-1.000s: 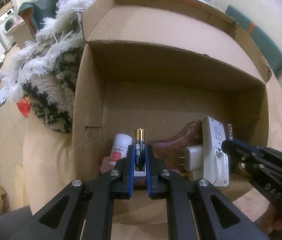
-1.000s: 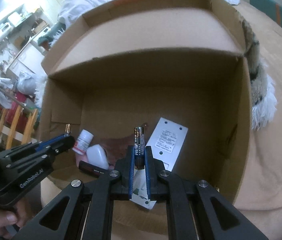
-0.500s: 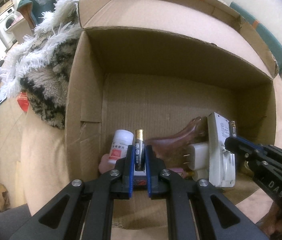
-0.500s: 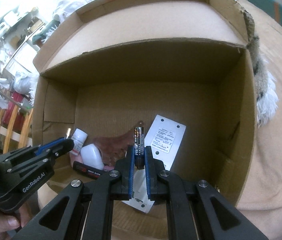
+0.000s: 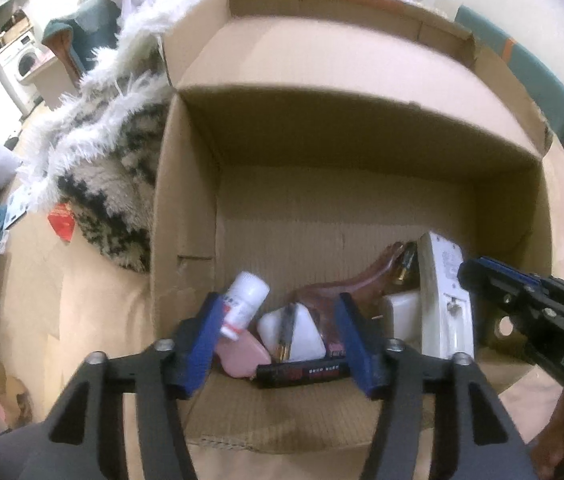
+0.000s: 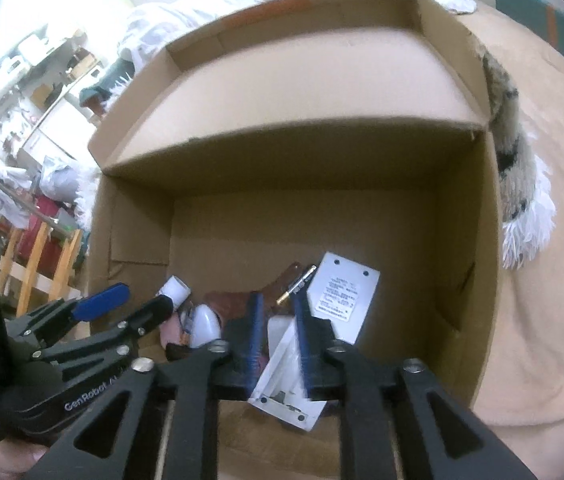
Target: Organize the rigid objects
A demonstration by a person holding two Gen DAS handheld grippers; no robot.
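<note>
Cardboard box (image 5: 185, 216) collects the batteries: one (image 5: 286, 332) lies on a white adapter at six o'clock, another (image 6: 297, 285) by the charger (image 6: 342, 296). Left tongs (image 5: 277, 344) and right tongs (image 6: 277, 340) gape, empty.

Dim, warm — blurred, fisheye-warped edges.

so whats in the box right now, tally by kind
Cardboard box holds, as far as visible:
batteries: 2
white pill bottle: 1
white plug adapters: 2
white flat device: 1
pink case: 1
brown piece: 1
black bar: 1
Total: 9
</note>
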